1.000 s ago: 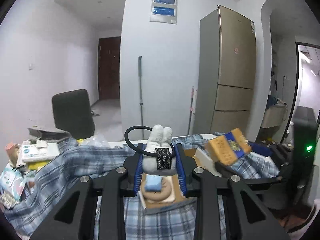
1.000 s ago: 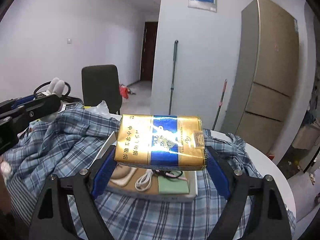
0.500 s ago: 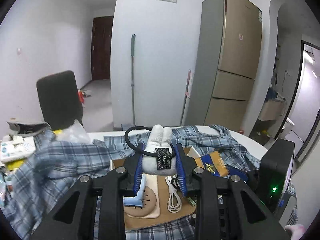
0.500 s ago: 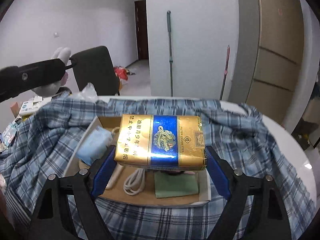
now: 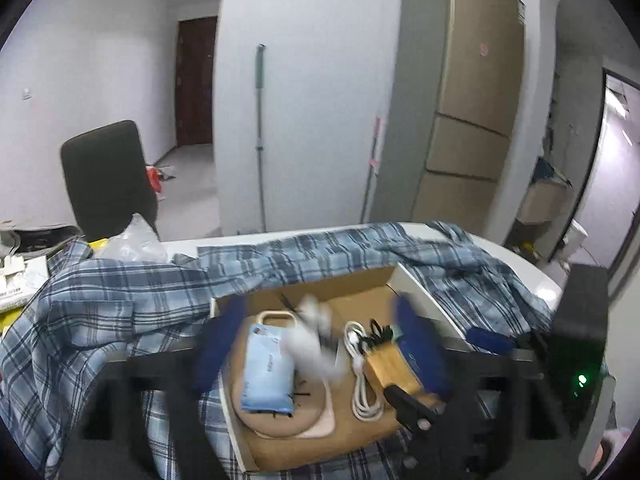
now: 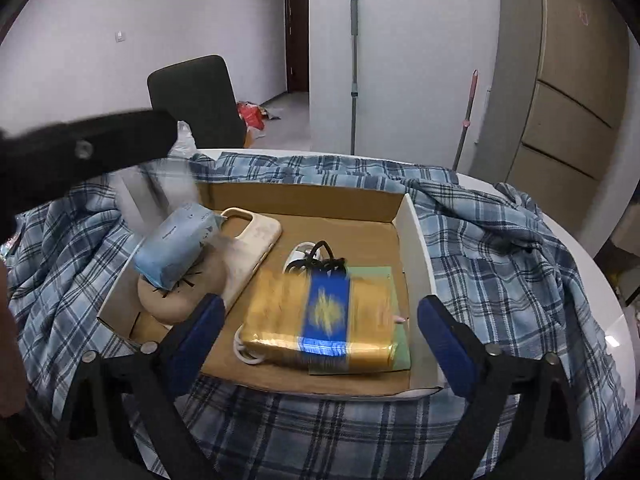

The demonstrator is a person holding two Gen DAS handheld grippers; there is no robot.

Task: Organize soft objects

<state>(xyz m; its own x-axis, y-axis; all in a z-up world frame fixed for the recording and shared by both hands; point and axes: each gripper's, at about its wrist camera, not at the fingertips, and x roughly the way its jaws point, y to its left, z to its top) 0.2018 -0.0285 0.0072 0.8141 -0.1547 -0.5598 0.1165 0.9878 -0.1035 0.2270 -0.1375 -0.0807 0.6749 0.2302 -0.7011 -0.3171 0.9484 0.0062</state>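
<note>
Both of my grippers hang over the cardboard box [image 6: 412,236] that sits on the checked cloth [image 6: 500,248] covering the table. My left gripper [image 5: 316,340] has just been opening: its blue fingers [image 5: 218,340] stand apart, and the white plush toy [image 5: 312,344] shows as a blur between them, free of the pads, above the middle of the box. My right gripper [image 6: 320,332] has just been widening too; its fingers [image 6: 444,340] are spread clear of the gold and blue pack [image 6: 320,316], which is blurred and sits between them at the near right of the box, over a green pad [image 6: 400,356] and partly over a white cable [image 6: 244,350].

On the left side of the box a pale blue tissue packet [image 6: 176,248] rests on a round tan cushion [image 6: 176,304], with a cream phone case [image 6: 252,240] lying beside and partly under it. A tangle of black cord [image 6: 320,258] sits just beyond the pack (I cannot tell what it belongs to).

From the right wrist view the left gripper's black body [image 6: 80,152] crosses the upper left, above the box's far left corner. Beyond the table stand a dark chair [image 6: 196,96], a mop handle [image 6: 354,72] against the wall, and a tall fridge [image 5: 460,120].
</note>
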